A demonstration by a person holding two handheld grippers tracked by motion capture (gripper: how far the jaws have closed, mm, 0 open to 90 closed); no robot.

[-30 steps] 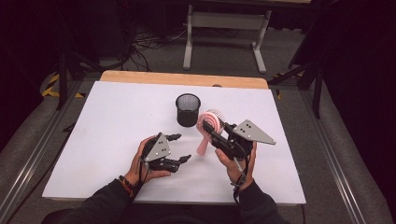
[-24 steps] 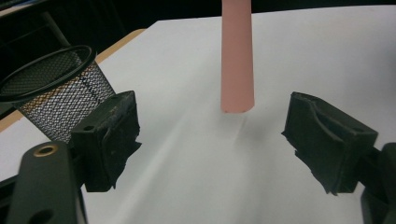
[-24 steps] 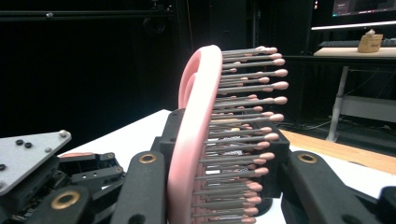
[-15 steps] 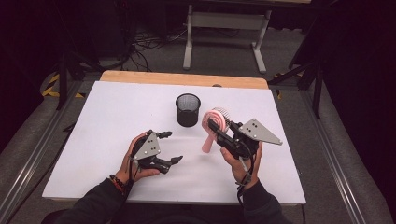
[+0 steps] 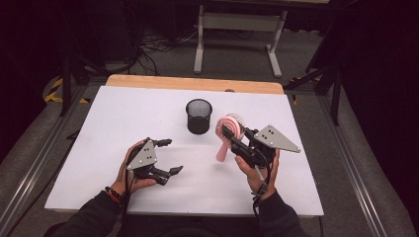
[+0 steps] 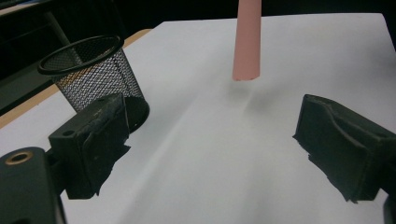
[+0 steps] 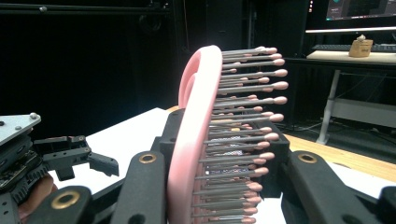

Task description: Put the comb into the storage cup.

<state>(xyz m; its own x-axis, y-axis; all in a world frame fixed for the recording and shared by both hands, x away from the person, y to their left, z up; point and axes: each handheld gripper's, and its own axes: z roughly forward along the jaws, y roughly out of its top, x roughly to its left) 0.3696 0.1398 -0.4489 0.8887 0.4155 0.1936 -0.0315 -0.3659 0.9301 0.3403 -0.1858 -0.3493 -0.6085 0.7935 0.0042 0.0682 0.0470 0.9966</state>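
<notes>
High view: a white table (image 5: 123, 128) with a strip of bare wood (image 5: 163, 83) along its far edge is seen standing on a grey carpeted floor (image 5: 59, 143). Metal rails (image 5: 34, 168) run along both sides of the table, and yellow-and-black tape (image 5: 54, 94) marks the floor at the left. Beyond the table, a tangle of cables (image 5: 158, 42) lies on the carpet beside the grey legs of another desk (image 5: 200, 37); the rest of the room is dark.

A black mesh cup (image 5: 198, 116) stands upright on the white surface near the middle. Just to its right, a pink hairbrush (image 5: 228, 132) is held in the right claw (image 5: 232, 136), which is clamped on the brush head; the handle points down toward the table and its end hangs just above the surface. In the right gripper view the brush head (image 7: 198, 135) is seen squeezed between the two black jaws, with its metal bristles (image 7: 243, 107) pointing to the right of that view. A monitor (image 7: 359, 9) and a keyboard (image 7: 350, 47) are seen on a desk in the dark background there.

The left claw (image 5: 168, 157) is held low over the near left part of the table, its jaws spread wide apart with nothing between them. In the left gripper view the handle end (image 6: 246, 46) is seen between and beyond the open jaws, casting a faint shadow on the white surface, and the mesh cup (image 6: 93, 70) stands behind the left-hand jaw.
</notes>
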